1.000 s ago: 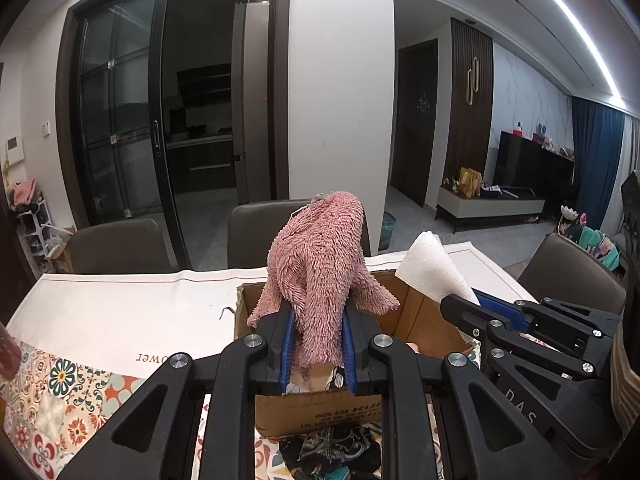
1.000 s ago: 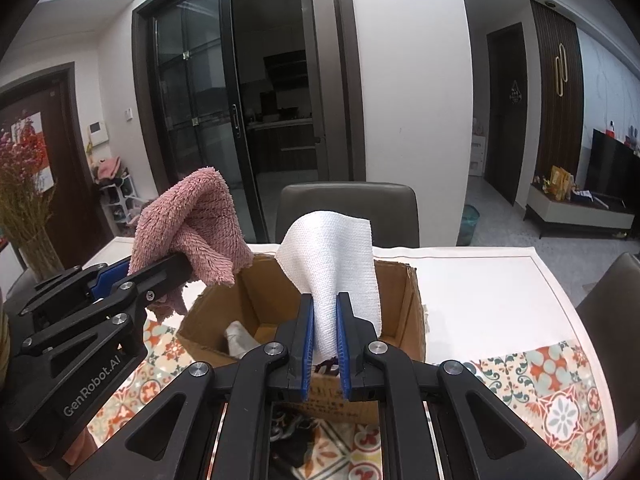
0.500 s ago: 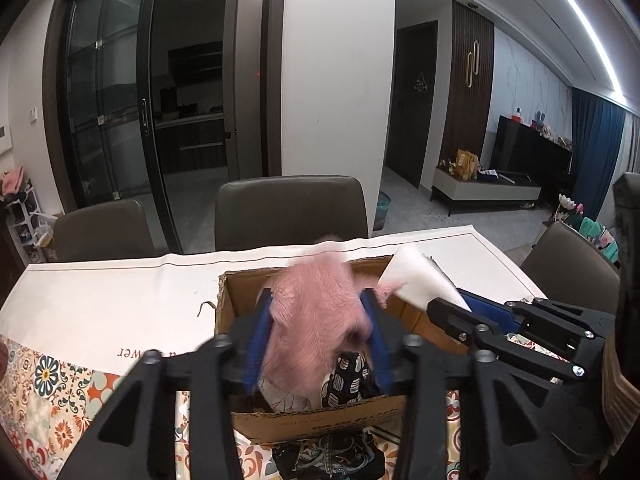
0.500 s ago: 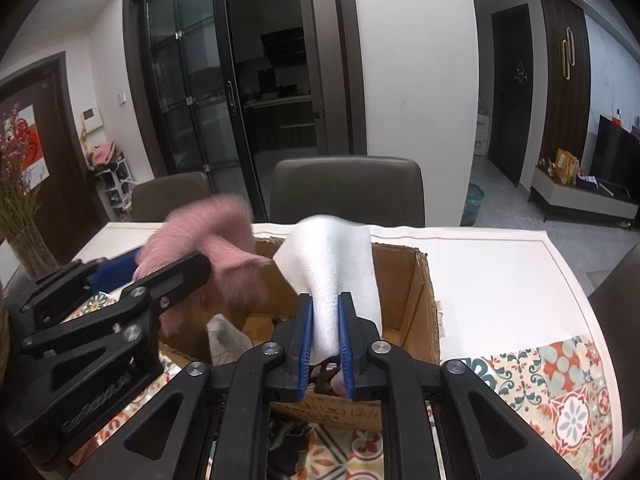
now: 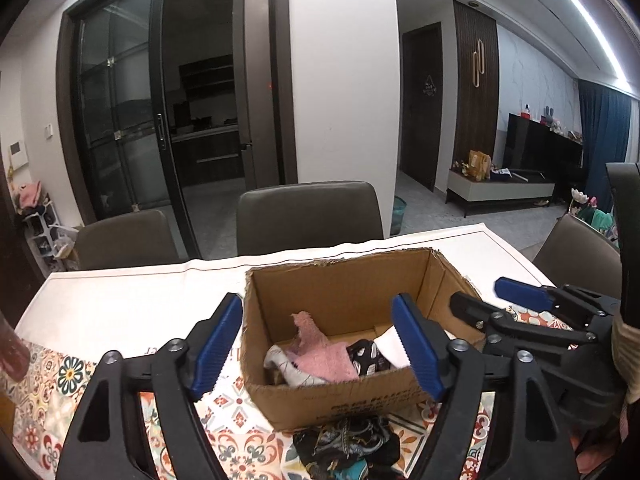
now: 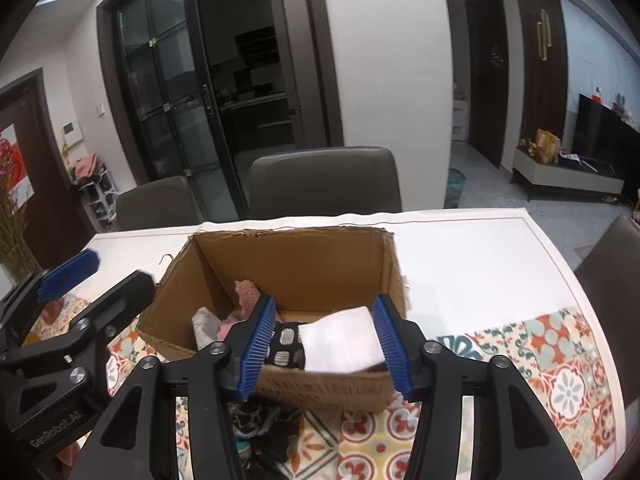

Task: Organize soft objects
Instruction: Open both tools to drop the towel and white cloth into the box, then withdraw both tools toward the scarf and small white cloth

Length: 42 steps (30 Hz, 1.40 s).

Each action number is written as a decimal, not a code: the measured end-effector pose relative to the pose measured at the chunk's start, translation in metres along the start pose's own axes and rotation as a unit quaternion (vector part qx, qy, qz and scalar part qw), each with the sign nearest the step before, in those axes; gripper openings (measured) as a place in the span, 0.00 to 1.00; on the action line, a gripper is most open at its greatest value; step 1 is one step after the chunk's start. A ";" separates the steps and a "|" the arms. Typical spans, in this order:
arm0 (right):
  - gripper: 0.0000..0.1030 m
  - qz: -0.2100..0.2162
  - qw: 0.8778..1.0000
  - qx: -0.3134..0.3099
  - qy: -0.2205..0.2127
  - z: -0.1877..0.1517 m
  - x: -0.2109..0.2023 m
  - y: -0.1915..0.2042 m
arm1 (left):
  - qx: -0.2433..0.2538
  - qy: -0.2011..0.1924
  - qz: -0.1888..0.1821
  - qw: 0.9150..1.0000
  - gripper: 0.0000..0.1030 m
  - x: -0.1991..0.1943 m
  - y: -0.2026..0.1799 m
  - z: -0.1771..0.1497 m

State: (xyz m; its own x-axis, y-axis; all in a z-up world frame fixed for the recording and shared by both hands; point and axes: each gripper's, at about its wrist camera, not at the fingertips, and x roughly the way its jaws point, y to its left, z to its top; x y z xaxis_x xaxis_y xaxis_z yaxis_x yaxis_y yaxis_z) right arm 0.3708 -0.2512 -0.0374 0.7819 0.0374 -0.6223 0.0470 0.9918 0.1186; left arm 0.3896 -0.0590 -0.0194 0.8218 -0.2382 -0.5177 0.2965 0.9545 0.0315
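An open cardboard box (image 5: 340,266) stands on the table in front of both grippers. Inside it lie a pink fluffy cloth (image 5: 320,360), a black patterned cloth (image 5: 366,356) and a white cloth (image 5: 390,344). My left gripper (image 5: 318,308) hovers over the box's near left side, its jaws opening with nothing between them. My right gripper (image 6: 325,304) is over the near right side, jaws also opening. The white cloth (image 6: 340,344) lies loose in the box (image 6: 296,236) below the pads, which do not press on it. Each gripper shows in the other's view: right gripper (image 5: 486,296), left gripper (image 6: 118,270).
A heap of dark patterned cloth (image 5: 348,444) lies on the tiled-pattern tablecloth (image 6: 560,380) just in front of the box. Dark chairs (image 5: 308,216) stand along the far side and one at the right end (image 6: 612,264). Dried stems (image 6: 12,236) stand at far left.
Both grippers have opened. The pink cloth dropped from the left gripper and the white cloth from the right; both now lie in the box.
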 end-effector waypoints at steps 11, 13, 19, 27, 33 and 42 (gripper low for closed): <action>0.60 -0.019 1.000 0.013 -0.009 -0.021 -0.033 0.001 | -0.018 0.004 0.017 1.000 0.82 -0.032 0.005 -0.021; 0.60 -0.019 1.000 0.015 -0.010 -0.026 -0.039 0.001 | -0.021 0.002 0.015 1.000 0.82 -0.039 0.006 -0.024; 0.60 -0.032 0.999 0.028 -0.021 -0.040 -0.059 0.000 | -0.019 -0.002 0.018 1.000 0.83 -0.056 0.003 -0.034; 0.67 -0.050 0.997 0.047 -0.028 -0.060 -0.078 -0.003 | -0.027 0.006 0.015 0.999 0.84 -0.074 0.001 -0.053; 0.67 -0.062 0.996 0.056 -0.021 -0.077 -0.085 -0.005 | -0.032 0.018 0.013 0.999 0.84 -0.080 0.000 -0.064; 0.67 -0.074 0.995 0.068 0.000 -0.101 -0.089 -0.010 | -0.022 0.036 0.013 0.999 0.84 -0.084 -0.007 -0.083</action>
State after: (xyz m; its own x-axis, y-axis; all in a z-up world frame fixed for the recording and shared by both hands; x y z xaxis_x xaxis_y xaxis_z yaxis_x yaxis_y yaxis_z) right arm 0.2378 -0.2527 -0.0611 0.7603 -0.1075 -0.6406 0.2451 0.9608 0.1296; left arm 0.2780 -0.0305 -0.0473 0.7918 -0.2012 -0.5766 0.2521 0.9677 0.0086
